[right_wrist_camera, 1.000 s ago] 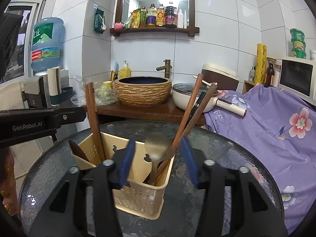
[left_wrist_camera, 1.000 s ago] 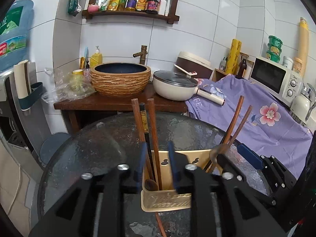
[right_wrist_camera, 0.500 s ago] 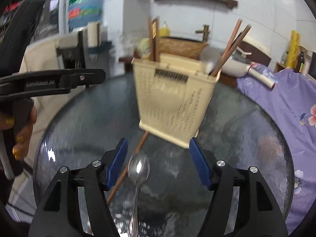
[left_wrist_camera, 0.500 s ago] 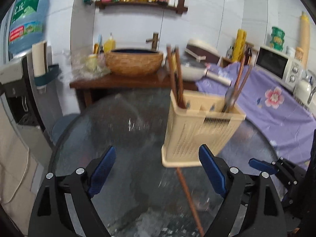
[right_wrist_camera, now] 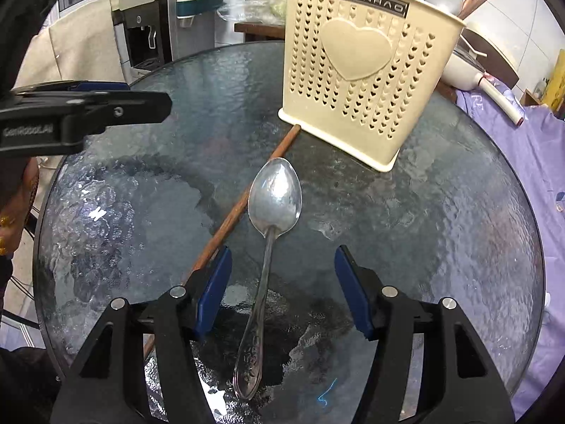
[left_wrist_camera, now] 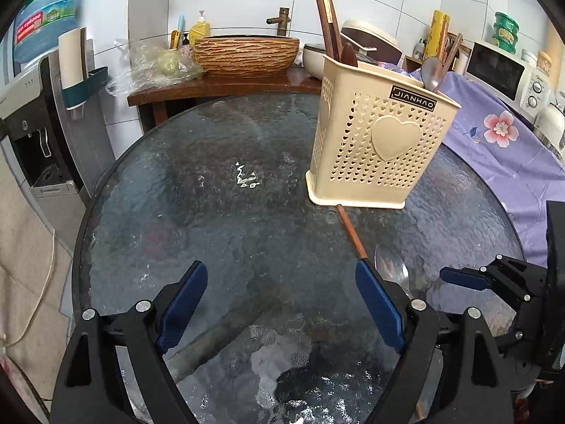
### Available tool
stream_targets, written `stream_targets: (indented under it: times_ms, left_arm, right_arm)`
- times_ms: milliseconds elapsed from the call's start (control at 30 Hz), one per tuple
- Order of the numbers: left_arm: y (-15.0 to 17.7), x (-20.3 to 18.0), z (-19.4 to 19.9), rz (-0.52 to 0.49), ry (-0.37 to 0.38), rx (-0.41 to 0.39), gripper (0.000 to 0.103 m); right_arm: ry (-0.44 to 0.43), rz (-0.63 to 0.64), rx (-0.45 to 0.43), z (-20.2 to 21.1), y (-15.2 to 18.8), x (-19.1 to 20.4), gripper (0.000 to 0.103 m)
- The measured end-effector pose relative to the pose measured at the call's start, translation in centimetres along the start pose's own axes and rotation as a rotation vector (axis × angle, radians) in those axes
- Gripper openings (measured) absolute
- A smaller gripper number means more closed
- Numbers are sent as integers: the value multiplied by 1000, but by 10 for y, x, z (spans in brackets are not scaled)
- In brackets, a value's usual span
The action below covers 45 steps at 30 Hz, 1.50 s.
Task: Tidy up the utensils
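Observation:
A cream plastic utensil holder [left_wrist_camera: 381, 141] [right_wrist_camera: 360, 70] with heart-shaped holes stands on the round glass table [left_wrist_camera: 212, 194]. Dark wooden chopsticks [left_wrist_camera: 326, 17] and a spoon stand inside it. A steel spoon [right_wrist_camera: 275, 198] [left_wrist_camera: 390, 265] lies flat in front of it, beside a loose brown chopstick [right_wrist_camera: 243, 205] [left_wrist_camera: 351, 233]. My right gripper [right_wrist_camera: 282, 268] hangs low over the spoon's handle. Its jaws are closing, with the handle between the pads but untouched. My left gripper [left_wrist_camera: 279, 282] is open wide over bare glass, its right fingertip just past the chopstick's end.
Behind the table is a wooden counter [left_wrist_camera: 219, 86] with a woven basin [left_wrist_camera: 247, 54] and a white pan. A purple flowered cloth [left_wrist_camera: 501, 148] and a microwave [left_wrist_camera: 505, 74] are at the right. A water dispenser [left_wrist_camera: 31, 113] stands at the left.
Both grippers drew back from the holder's top and sank toward the table. The left jaws let go of the chopsticks and opened wide. The loose spoon came between the right jaws.

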<state>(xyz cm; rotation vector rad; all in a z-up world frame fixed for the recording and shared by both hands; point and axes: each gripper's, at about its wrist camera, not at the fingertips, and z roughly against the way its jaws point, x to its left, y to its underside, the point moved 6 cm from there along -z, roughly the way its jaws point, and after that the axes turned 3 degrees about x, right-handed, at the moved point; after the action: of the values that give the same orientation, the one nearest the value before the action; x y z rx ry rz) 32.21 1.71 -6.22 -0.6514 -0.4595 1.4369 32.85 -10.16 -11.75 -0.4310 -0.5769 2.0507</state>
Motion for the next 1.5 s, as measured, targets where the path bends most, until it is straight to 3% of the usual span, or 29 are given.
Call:
stream_targets:
  times_ms: [400,633,700,800,1133,1267,1367,1500]
  left_arm:
    - [0,3,-1,28,10,1,84]
    - [2,10,-10,54,-14,14,84]
    - [2,11,-12,59,-17,18,84]
    - [1,11,-16,57,-19,24,82]
    - [-6,-13,-43,-18,-26,91,77]
    - [-7,-19,-65,-35,-39,143,62]
    - [-9,-23,-76,-27,-25,172,57]
    - [-12,-29,-83,-67,-77,176,33]
  right_arm:
    - [-64,-72,32,-25,-21,4,59]
    - [-38,-105,31,-35,-37,7,59]
    - [-29,-117,28,-37,-40,9,54]
    - [-22,-122,21,-38,-43,9,38]
    - [-26,-174,15,-30,-31,-8,38]
    - [-37,-221,16,-24,-22,-19,38]
    - [-33,-222,14,-22,-17,-22,38]
    - [-32,-227,14,-19,-13,-24,38]
